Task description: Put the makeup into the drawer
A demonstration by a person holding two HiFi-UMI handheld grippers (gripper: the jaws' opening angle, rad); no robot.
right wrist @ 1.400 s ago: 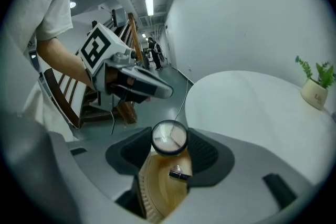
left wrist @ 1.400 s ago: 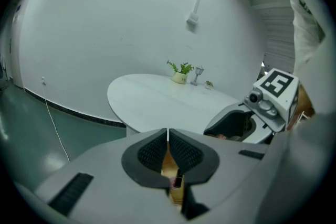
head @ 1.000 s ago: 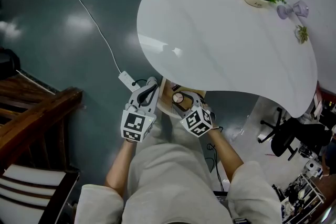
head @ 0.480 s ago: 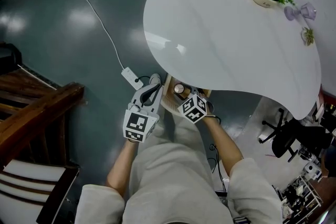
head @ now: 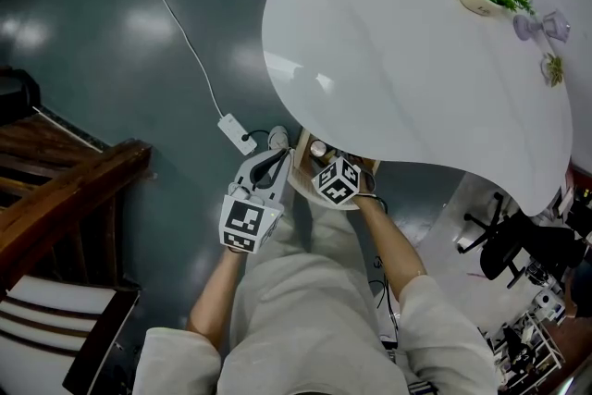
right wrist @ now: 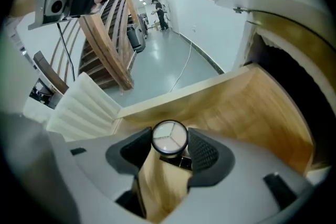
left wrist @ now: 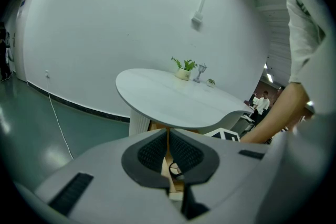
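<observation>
Basically, right gripper [right wrist: 170, 152] pinches a round makeup compact [right wrist: 169, 137], wooden drawer [right wrist: 236, 107] right beneath its jaws — left gripper [left wrist: 169, 152] clamps the drawer's edge.

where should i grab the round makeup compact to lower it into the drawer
Probably by its rim, across the width, coming from above. The compact is a flat disc, so opposite edges give the fingers two matching spots; the right gripper holds it that way over the open drawer.

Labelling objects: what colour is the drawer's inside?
The drawer is light tan wood grain; right gripper view.
</observation>
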